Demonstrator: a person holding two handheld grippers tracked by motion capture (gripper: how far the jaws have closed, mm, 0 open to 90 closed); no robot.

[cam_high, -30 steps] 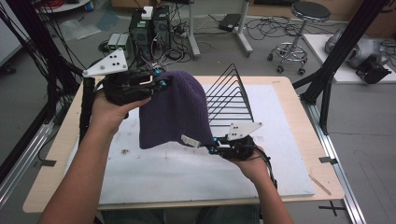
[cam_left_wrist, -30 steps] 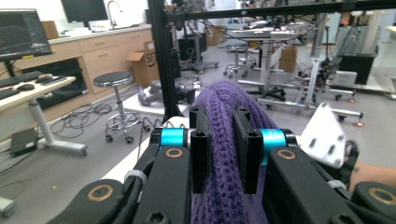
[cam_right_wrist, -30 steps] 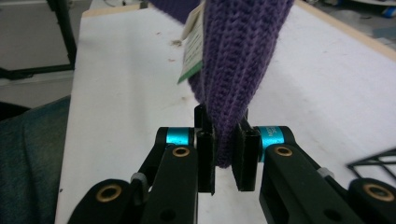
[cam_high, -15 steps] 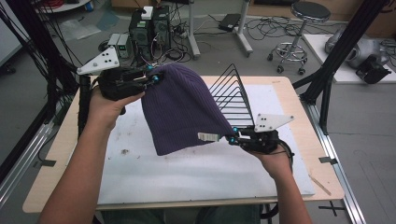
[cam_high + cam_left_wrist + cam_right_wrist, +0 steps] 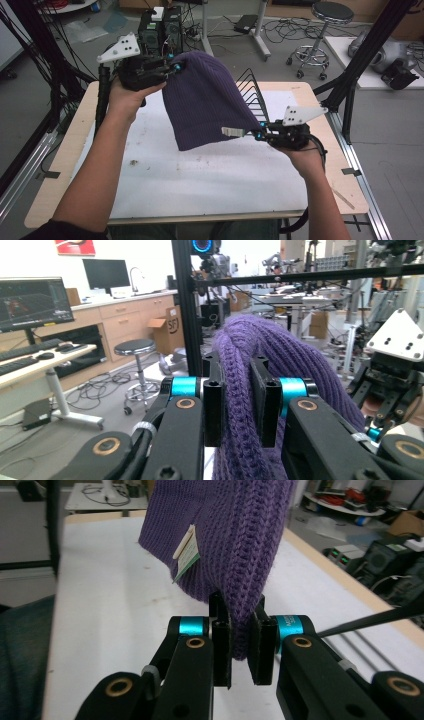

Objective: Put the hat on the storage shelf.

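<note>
- Hat (image 5: 207, 100): purple knit, with a paper tag (image 5: 233, 132) near its lower edge; held in the air above the counter (image 5: 200, 175), stretched between both grippers.
- Left gripper (image 5: 172, 67): jaws clamped on the bunched top of the hat.
- Right gripper (image 5: 257, 135): jaws clamped on the lower edge.
- Wire rack (image 5: 255, 95): on the counter, just behind the hat.
- Step, as judged: carrying the hat; next probably calls for lowering it and letting go.
</note>
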